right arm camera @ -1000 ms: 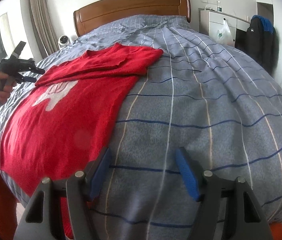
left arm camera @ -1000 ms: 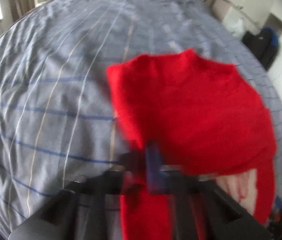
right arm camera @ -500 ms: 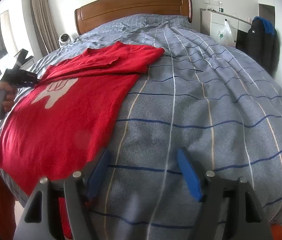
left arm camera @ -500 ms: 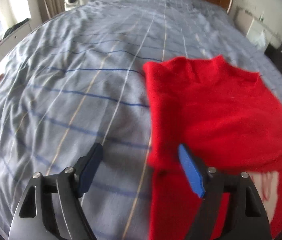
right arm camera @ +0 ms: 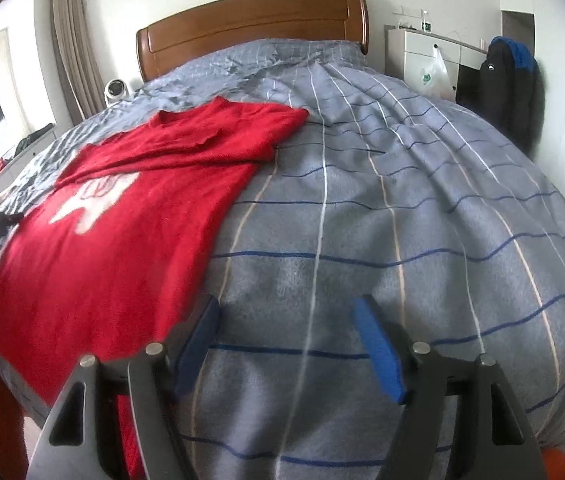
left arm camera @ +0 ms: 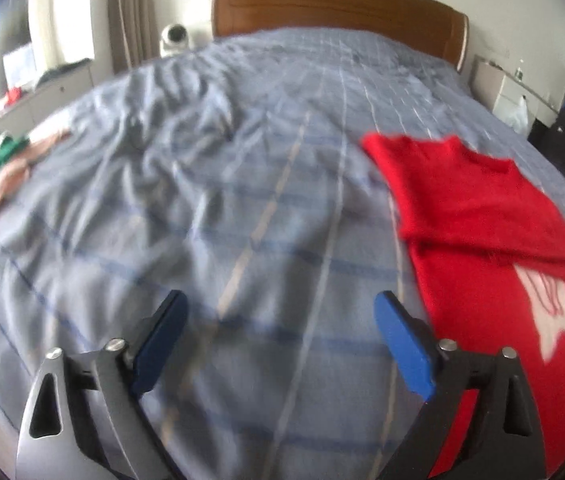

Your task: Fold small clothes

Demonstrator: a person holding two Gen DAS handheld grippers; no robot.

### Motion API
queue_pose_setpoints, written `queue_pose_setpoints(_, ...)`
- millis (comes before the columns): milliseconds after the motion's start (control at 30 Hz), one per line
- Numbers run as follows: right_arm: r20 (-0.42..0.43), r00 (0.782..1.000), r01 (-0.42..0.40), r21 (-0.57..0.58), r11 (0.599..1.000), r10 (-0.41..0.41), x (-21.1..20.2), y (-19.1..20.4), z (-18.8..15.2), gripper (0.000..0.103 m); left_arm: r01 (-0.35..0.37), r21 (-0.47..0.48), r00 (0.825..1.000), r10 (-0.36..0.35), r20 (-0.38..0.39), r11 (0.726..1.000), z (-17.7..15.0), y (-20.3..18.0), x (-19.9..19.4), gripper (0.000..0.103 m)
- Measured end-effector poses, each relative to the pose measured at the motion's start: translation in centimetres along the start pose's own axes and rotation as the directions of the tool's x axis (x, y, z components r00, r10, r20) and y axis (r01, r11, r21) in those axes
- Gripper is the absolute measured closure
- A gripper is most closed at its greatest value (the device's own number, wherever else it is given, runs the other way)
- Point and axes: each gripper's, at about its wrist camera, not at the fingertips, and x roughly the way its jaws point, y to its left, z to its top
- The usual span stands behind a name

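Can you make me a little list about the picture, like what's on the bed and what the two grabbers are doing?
Place: a bed with a grey striped blanket and a wooden headboard
Clothing: a red sweater with a white picture on the front, lying flat
Fold so far: top part with a sleeve folded across the chest
Left gripper: fingers have just been opening, now wide, nothing between them, off to the side of the sweater
Right gripper: open, empty, over bare blanket by the sweater's edge
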Motion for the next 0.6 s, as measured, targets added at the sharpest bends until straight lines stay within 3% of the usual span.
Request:
queue_pose_setpoints(167,-0.007,1.000,0.029,0.002,1.000,-0.029,1.1,0.0,-0.3,0.025,-0.054,0.013,0.990,0.055,-0.127,0.998,1.2,0.7,5.7,0.000)
queue_pose_setpoints(233,-0.004,0.999,0.036,-0.002,0.999,-0.036,1.1,0.1,-0.4,0.024,-0.047,0.008,0.995,0.048,-0.083,0.999,0.6,0.9,6.1,0.000)
queue_pose_setpoints(300,-0.002,0.999,0.036,-0.004,0.999,-0.036,1.1,0.1,-0.5,0.024,-0.113,0.021,0.992,0.114,-0.061,0.993,0.3,0.3,5.7,0.000)
queue_pose_setpoints(400,0.000,1.000,0.031,0.000,1.000,-0.031,1.2,0.0,-0.5,0.024,-0.141,0.058,0.990,0.143,-0.022,0.988,-0.2,-0.3,5.4,0.000)
queue_pose_setpoints(600,0.000,1.000,0.027,-0.002,1.000,-0.027,1.3,0.0,-0.5,0.021,-0.064,-0.008,0.997,0.064,-0.042,0.998,-0.2,1.0,5.5,0.000)
